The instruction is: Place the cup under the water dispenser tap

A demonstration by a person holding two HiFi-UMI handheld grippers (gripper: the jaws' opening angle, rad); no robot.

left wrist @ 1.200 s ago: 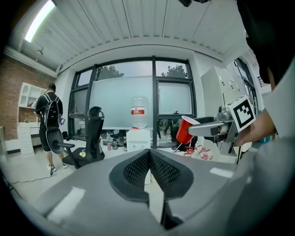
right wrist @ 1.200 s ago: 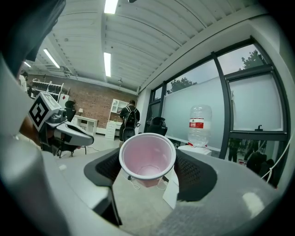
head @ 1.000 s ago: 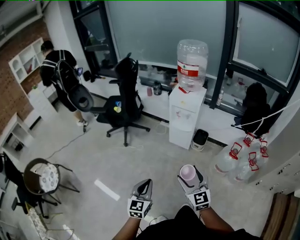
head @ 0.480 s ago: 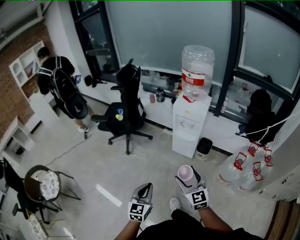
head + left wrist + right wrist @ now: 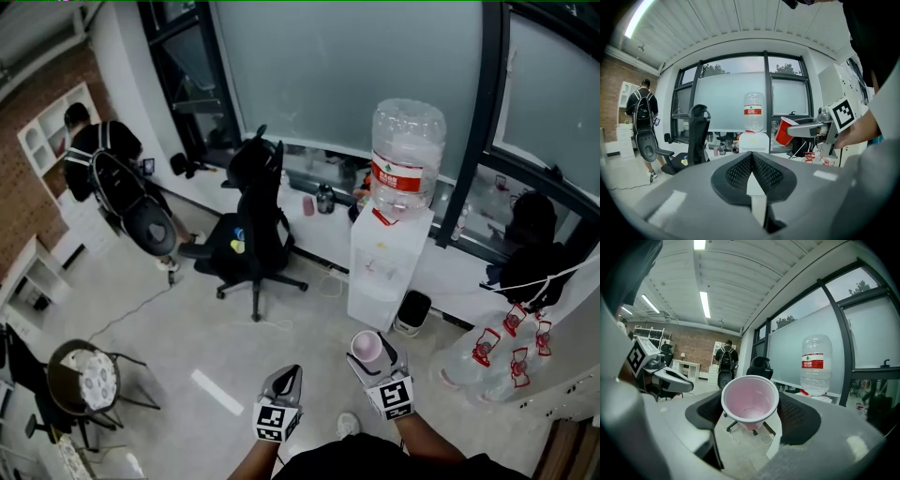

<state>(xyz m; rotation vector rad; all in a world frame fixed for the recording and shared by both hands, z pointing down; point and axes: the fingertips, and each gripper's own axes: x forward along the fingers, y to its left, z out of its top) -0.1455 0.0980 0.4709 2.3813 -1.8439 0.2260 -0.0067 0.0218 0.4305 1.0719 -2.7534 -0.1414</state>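
My right gripper (image 5: 370,354) is shut on a red plastic cup (image 5: 366,347) with a pale pink inside; in the right gripper view the cup (image 5: 750,401) sits upright between the black pads. The white water dispenser (image 5: 386,268) with a clear bottle (image 5: 405,155) stands ahead by the window, also seen as the dispenser (image 5: 754,142) in the left gripper view. My left gripper (image 5: 286,380) hangs to the cup's left with its jaws closed and nothing in them; its tips (image 5: 752,157) meet. From the left gripper view the cup (image 5: 785,131) shows red at the right.
A black office chair (image 5: 253,223) stands left of the dispenser. A person with a backpack (image 5: 103,169) stands at far left by white shelves. Spare water bottles (image 5: 487,352) lie at right, a small black bin (image 5: 412,312) beside the dispenser, a round stool (image 5: 82,377) at lower left.
Both grippers have travelled forward across the floor toward the dispenser, which now looks nearer and larger. The cup stays held in the right gripper. The person at left has shifted slightly.
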